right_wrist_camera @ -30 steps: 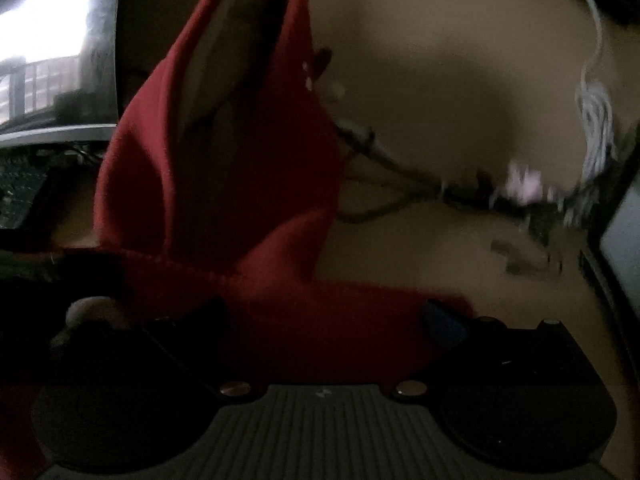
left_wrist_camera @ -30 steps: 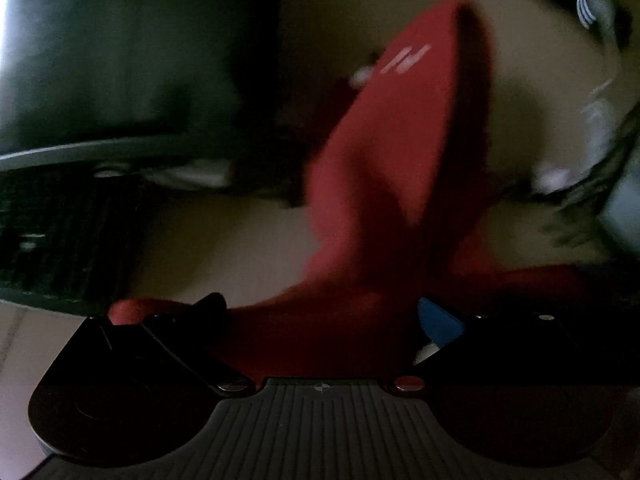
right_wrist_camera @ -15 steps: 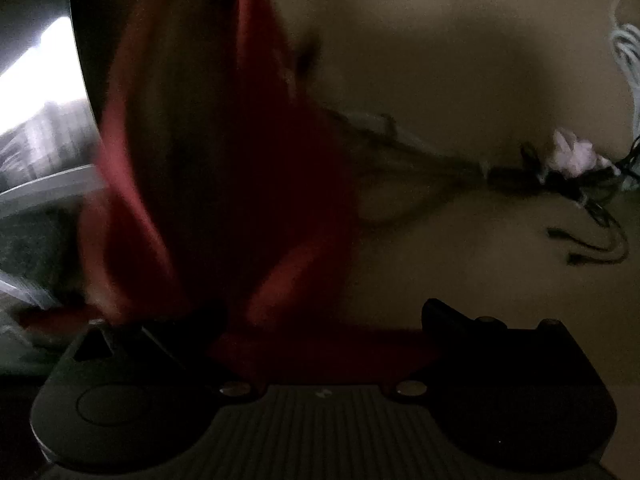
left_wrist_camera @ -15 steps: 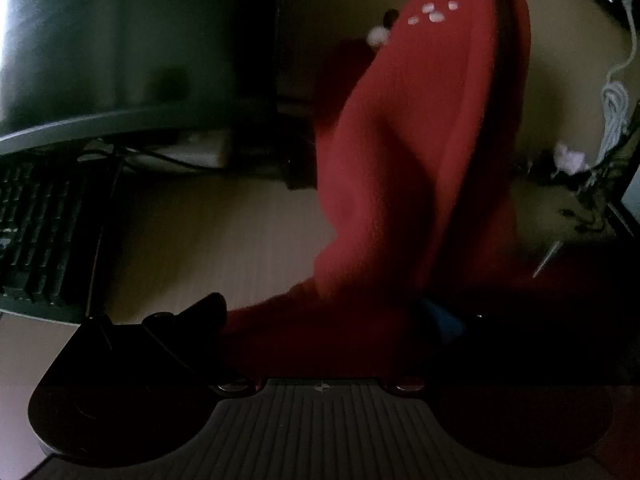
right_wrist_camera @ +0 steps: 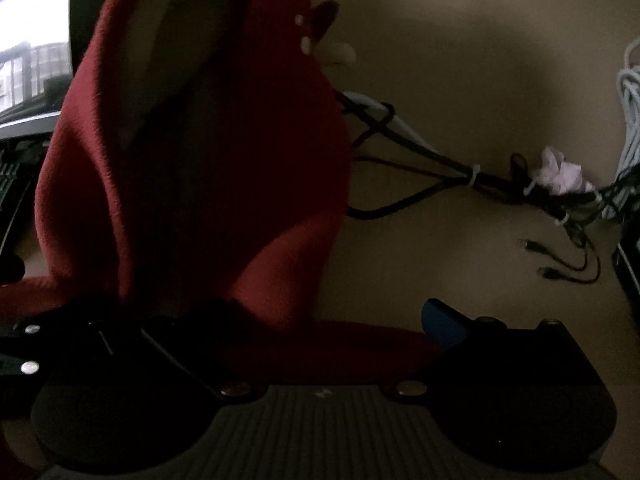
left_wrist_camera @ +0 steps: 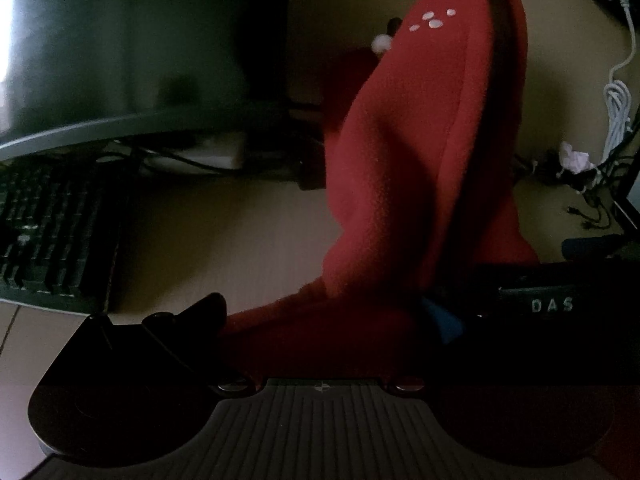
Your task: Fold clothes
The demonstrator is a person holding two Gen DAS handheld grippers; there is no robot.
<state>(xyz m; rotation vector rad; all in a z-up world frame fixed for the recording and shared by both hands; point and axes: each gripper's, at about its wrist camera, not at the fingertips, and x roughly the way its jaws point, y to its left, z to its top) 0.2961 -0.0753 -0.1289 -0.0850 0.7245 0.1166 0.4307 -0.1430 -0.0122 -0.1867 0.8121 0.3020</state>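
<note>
Hanging off both claws, red fleece garment (left_wrist_camera: 424, 168) drapes away from the cameras above the tan counter (left_wrist_camera: 224, 240), lifted rather than lying flat, judging by how it hangs free in both views. Left claw (left_wrist_camera: 324, 320) has red cloth bunched between its fingers, so looks clamped on the garment edge; blue pad just shows at the right finger. Right claw (right_wrist_camera: 320, 332) likewise has cloth filling the gap between fingers, blue pad (right_wrist_camera: 444, 324) visible at the edge, reads as clamped too. Two grips on one edge make sense: holding it by two points lets the fabric fall straight so a fold line can be set. Small white dots (left_wrist_camera: 432, 20) printed on the garment; type of garment hard to tell, too dim. Left side of counter carries a keyboard (left_wrist_camera: 52, 236) with a monitor (left_wrist_camera: 132, 48) behind it, so the open middle of the counter is likely where the cloth gets laid. Cable bundle (right_wrist_camera: 472, 176) runs along the far edge toward the right corner, with a white coiled cord (left_wrist_camera: 616, 116) nearby; keeping the garment high keeps it from snagging on those. Fold stage unclear.
</note>
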